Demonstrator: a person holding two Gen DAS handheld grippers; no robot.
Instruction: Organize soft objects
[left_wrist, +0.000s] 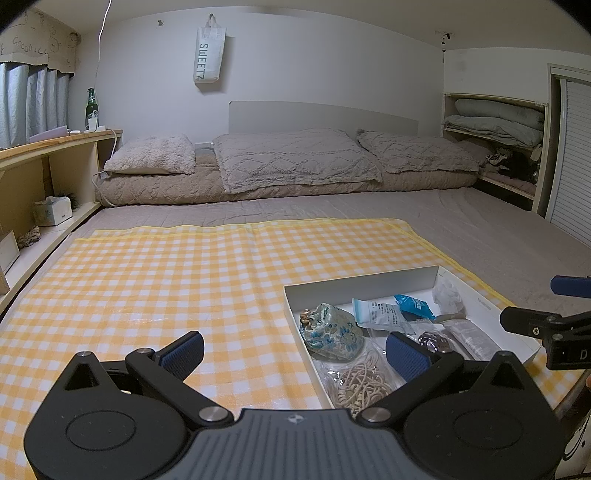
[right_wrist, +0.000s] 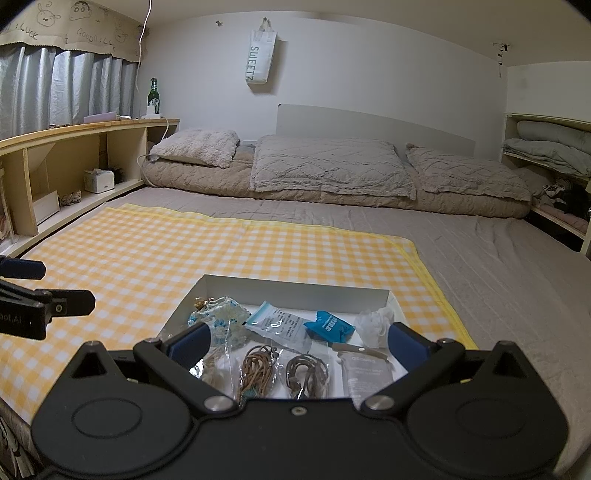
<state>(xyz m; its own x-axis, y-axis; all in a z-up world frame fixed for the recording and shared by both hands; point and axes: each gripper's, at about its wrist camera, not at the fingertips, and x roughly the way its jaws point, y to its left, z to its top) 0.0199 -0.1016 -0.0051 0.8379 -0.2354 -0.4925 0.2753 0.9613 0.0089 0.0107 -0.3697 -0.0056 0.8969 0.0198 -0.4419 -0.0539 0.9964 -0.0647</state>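
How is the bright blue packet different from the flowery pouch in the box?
The blue packet is plain bright blue with white print; the flowery pouch is pale cloth with blue flowers. The packet looks smooth and crinkly like wrapping, while the pouch looks like woven fabric and is gathered at one end. The pouch is bigger and lies nearer the box's left side. Both lie inside the white box.

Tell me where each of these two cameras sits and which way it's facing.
Left wrist: on the left gripper, open over the checked cloth, facing the pillows; white tray at right, right gripper at the edge.
Right wrist: on the right gripper, open over the tray; left gripper at left.
Shared: tray, cloth, pillows.
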